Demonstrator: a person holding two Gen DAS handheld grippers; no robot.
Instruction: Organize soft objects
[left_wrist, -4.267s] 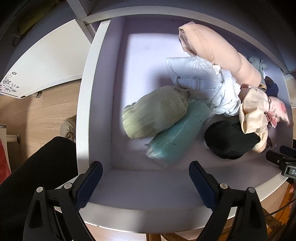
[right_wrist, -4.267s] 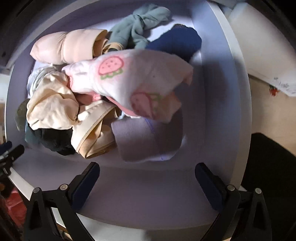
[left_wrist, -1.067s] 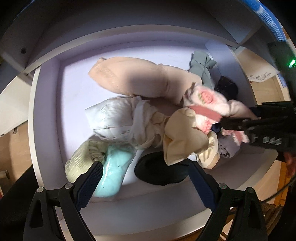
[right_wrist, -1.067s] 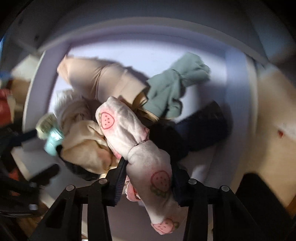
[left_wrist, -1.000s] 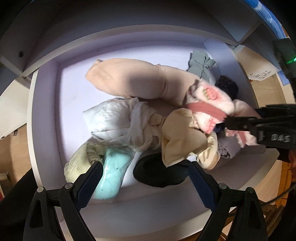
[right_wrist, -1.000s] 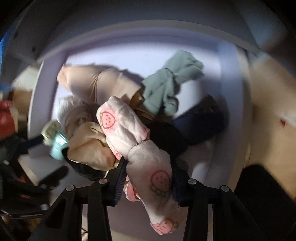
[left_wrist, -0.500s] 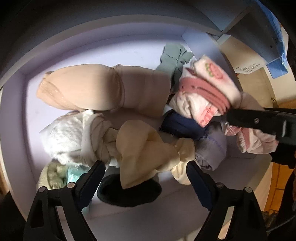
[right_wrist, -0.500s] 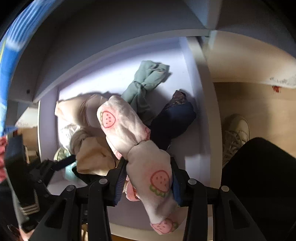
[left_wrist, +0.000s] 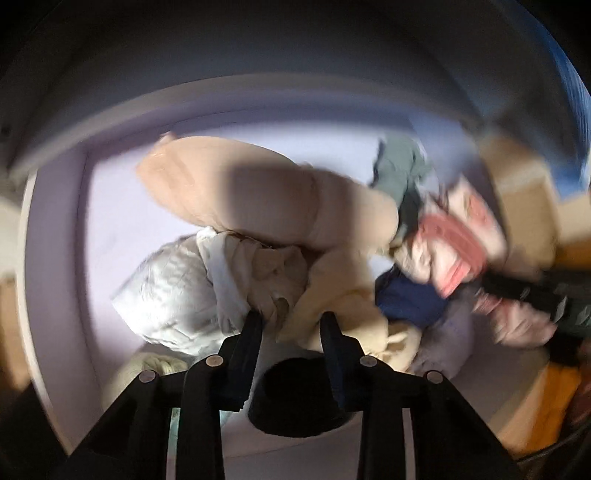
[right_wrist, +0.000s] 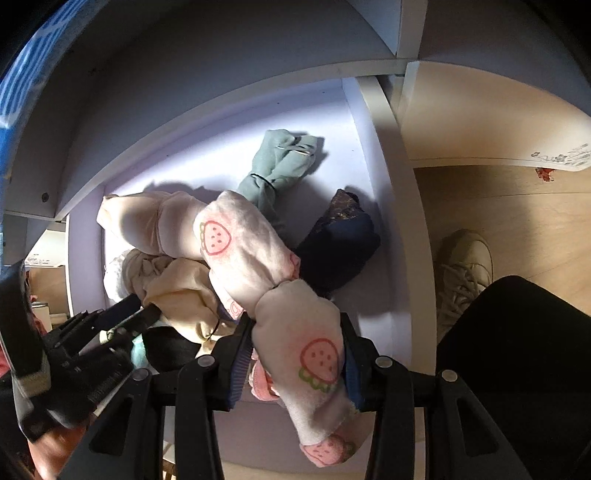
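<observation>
Honestly, the left gripper (left_wrist: 290, 320) is the one to watch: its jaws are closing right now on the cream fabric bundle (left_wrist: 332, 302), with a fold of that cloth between the tips, though the blur makes it hard to say whether the pads are biting yet. Over on the other side, the right gripper (right_wrist: 295, 350) is clamped narrow around the strawberry-print pink garment (right_wrist: 258, 266), which hangs out both above and below the jaws over the drawer (right_wrist: 384, 184). Around them it's a pile: a peach rolled garment (left_wrist: 258, 192) at the back, a white textured piece (left_wrist: 173, 291) touching the cream one, a sage green knotted piece (right_wrist: 280, 162) and a navy piece (right_wrist: 340, 240) toward the right wall, and a black item (left_wrist: 295, 398) just under the left jaws. My take on doing this well: let the left jaws get a thick fold, not a thin edge, before lifting, and pull slowly, since the cream bundle looks tangled with the white one and could drag it along. Keep the pink garment clear of the pile meanwhile.
</observation>
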